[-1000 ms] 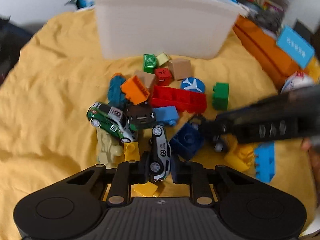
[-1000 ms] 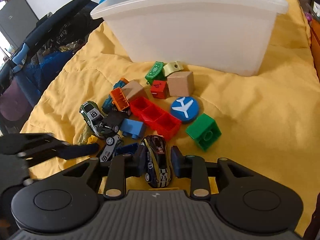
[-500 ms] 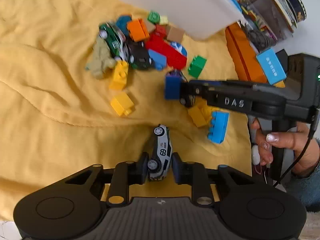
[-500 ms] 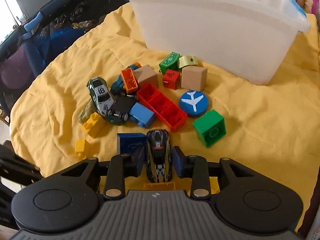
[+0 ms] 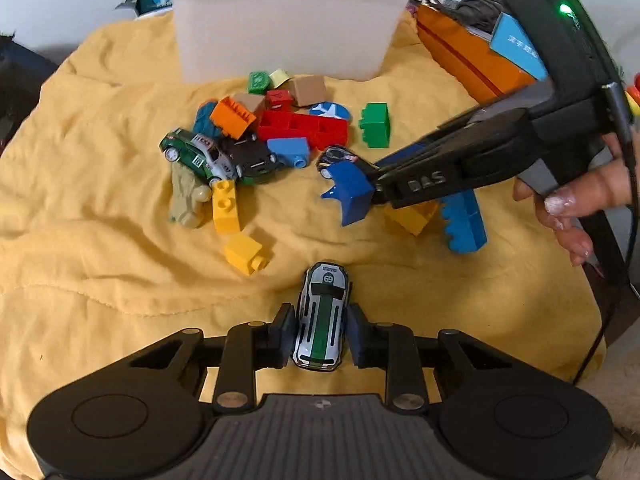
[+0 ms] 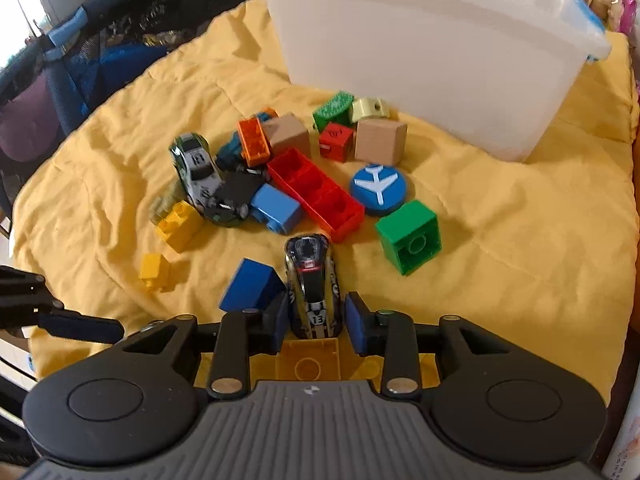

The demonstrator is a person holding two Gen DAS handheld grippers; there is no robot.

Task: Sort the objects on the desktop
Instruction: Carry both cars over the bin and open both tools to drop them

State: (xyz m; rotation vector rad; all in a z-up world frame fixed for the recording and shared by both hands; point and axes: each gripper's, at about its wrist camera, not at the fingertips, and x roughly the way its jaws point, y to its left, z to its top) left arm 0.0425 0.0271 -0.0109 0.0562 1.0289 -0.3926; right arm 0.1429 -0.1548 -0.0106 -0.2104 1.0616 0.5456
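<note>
Since a second earlier the left gripper had carried the white toy car back out of the pile, so the heap of blocks that had crowded its fingers now lay well ahead of it. The white car, striped green and black along its roof, sat between the two pads with its rear toward the camera; its jaws were closing on it, the pads at its flanks, and whether they pressed I could not tell. The right gripper had stayed over the same patch of cloth, its pads shut against the sides of the black toy car, which bore the number 13.

Both cars rested over a rumpled yellow blanket. A white plastic bin stood at the far edge, touching nothing in the pile but close behind the small green and wooden cubes. In the left view the right gripper reached in from the right, a hand wrapped on its handle, with a dark blue block just beside its left finger. A dark mesh playpen showed past the blanket's left edge.

Each car's long axis ran along its gripper's fingers, nose pointing away from the camera toward the bin
</note>
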